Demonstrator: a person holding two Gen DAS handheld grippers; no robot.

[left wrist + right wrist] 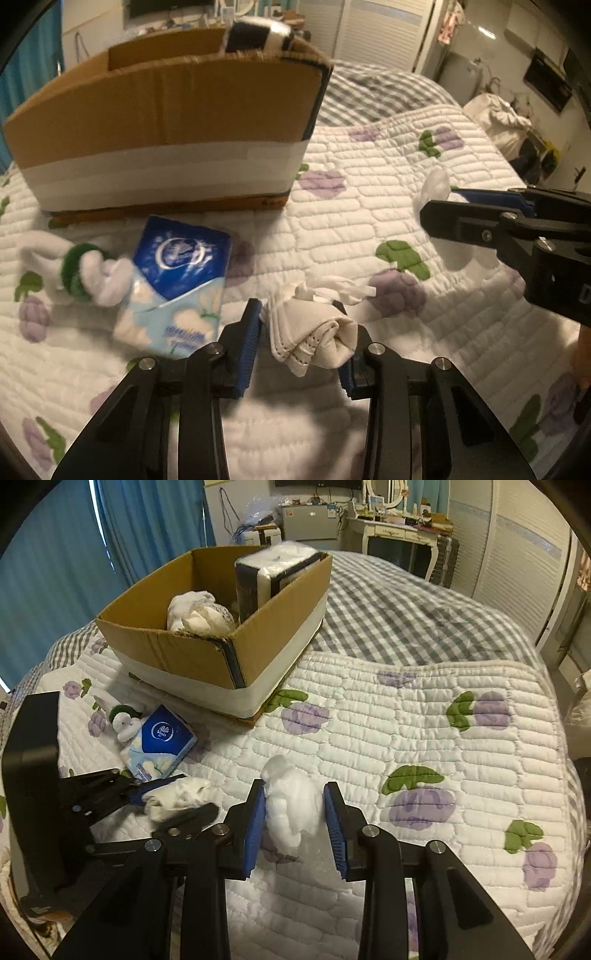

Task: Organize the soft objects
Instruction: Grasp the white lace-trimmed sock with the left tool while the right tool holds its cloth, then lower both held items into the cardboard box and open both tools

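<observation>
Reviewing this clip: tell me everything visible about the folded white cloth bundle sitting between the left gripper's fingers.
The folded white cloth bundle looks like soft cream-white fabric, rolled and crumpled, with a stitched or perforated hem and thin straps or ties trailing from its far end. It lies on the quilted bedspread, near the tissue pack. The left gripper brackets it, blue pads pressing its sides. The right wrist view shows the same bundle pinched between those fingers.

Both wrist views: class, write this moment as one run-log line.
left gripper: shut on folded cream cloth | right gripper: shut on fluffy white wad | brown cardboard box: partly filled
</observation>
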